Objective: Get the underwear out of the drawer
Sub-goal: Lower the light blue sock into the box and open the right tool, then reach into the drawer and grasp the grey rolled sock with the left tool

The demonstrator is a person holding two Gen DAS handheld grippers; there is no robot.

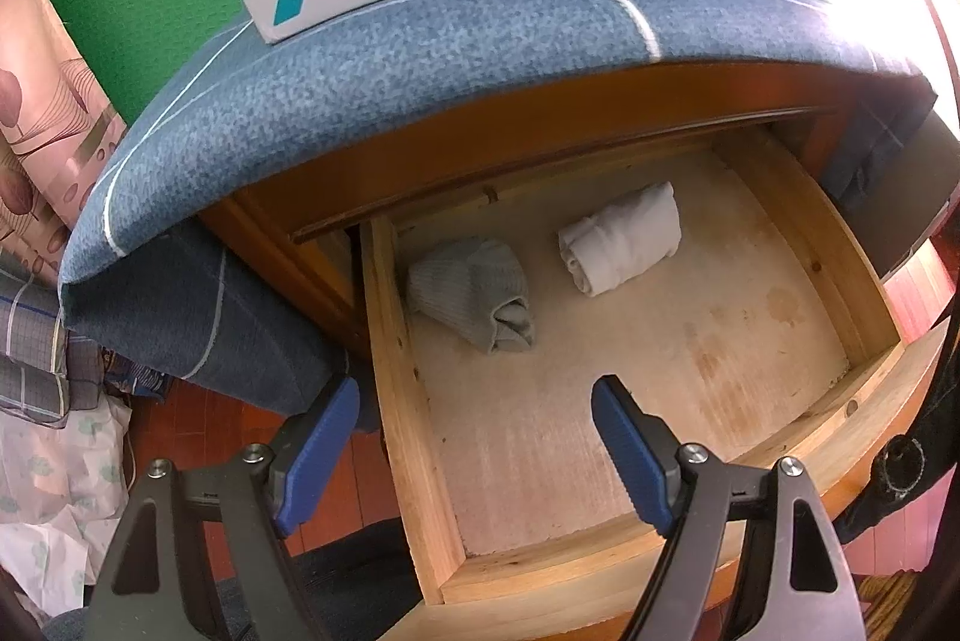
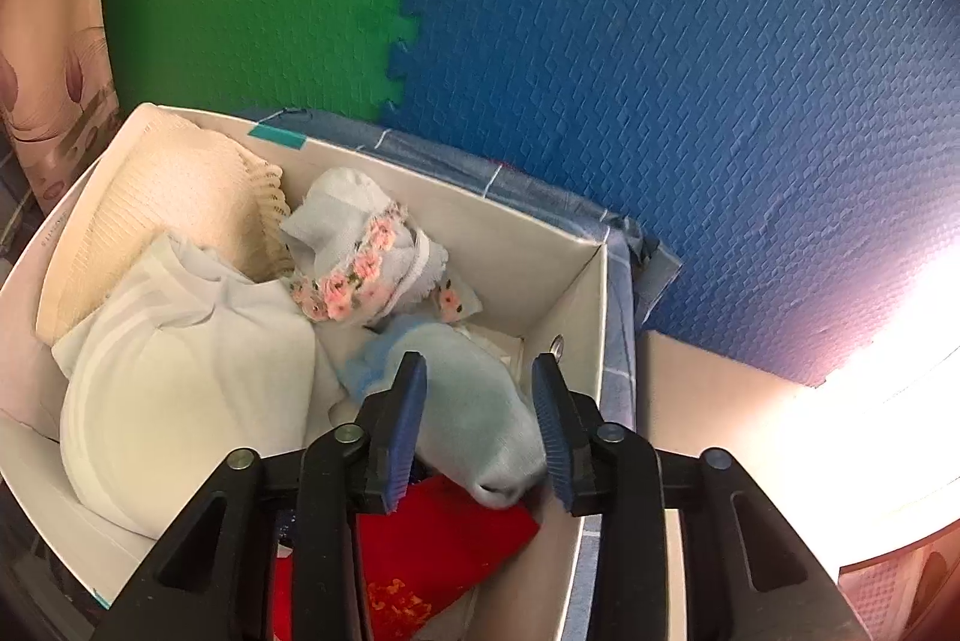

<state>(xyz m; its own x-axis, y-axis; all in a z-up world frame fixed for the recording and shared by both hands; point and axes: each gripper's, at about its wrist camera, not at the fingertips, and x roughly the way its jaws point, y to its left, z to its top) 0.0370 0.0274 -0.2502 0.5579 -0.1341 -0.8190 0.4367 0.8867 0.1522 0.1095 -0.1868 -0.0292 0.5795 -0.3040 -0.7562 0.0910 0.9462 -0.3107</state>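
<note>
underwear (image 1: 621,237) in drawer (image 1: 600,371), beyond left tool (image 1: 474,416)

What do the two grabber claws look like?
Both look the same. The left gripper and the right gripper have black triangular plastic arms with cut-out holes, silver round bolts at the joints, and dark blue ribbed rubber pads on the fingers.

drawer (image 1: 600,401) front: open floor | rear: grey roll (image 1: 474,293), white roll (image 1: 621,237)
</note>
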